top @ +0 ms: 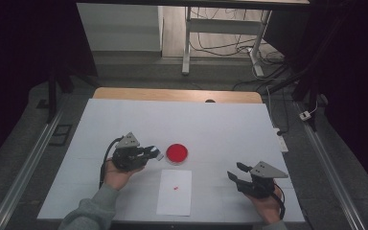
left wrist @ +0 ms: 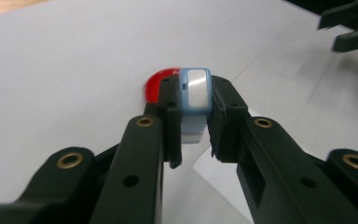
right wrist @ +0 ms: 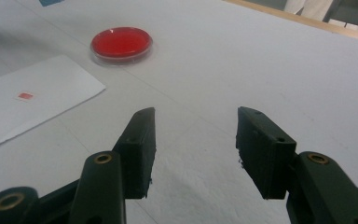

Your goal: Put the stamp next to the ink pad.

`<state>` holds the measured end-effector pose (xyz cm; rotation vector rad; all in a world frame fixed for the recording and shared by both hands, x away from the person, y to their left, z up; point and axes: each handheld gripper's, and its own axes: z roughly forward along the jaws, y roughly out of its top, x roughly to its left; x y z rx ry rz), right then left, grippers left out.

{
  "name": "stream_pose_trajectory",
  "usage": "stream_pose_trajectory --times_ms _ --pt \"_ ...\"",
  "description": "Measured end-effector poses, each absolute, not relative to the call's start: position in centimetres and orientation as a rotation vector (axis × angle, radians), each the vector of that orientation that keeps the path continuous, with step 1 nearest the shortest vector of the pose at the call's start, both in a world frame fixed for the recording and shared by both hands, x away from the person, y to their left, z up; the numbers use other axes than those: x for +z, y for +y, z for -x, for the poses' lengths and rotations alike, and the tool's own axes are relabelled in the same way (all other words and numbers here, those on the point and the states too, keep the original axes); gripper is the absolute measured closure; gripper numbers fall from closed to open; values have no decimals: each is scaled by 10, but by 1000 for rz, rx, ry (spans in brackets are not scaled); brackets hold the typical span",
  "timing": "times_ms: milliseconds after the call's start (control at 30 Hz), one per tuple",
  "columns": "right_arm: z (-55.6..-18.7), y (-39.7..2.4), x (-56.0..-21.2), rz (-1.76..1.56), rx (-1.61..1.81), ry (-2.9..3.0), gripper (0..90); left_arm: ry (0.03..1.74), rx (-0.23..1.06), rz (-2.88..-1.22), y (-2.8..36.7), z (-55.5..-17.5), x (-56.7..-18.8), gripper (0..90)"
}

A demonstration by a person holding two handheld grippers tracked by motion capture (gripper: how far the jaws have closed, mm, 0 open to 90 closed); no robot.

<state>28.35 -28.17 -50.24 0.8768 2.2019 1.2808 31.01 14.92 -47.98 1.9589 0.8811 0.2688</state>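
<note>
My left gripper is shut on a small blue-rimmed block with a white face, held just left of a round red dish. A white sheet of paper with a small red mark lies in front of the dish. My right gripper hovers low over the bare table at the front right. It is open with nothing between its jaws, which point toward the dish. It also appears far off in the left gripper view.
The table has a white cover, with a wooden strip along its far edge. Metal rails run along the floor on both sides. Beyond the table stand desk legs with loose cables and a power strip at the right.
</note>
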Motion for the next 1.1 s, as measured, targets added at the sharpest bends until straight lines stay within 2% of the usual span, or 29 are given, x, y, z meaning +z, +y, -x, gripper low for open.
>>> stream_pose_trajectory --times_ms 833,1100 --pt "-284 -288 -507 -896 1239 2219 479 938 307 -2136 136 -325 -511 755" --pt "-284 -288 -507 -896 1233 2220 479 937 309 -2124 135 -326 -512 723"
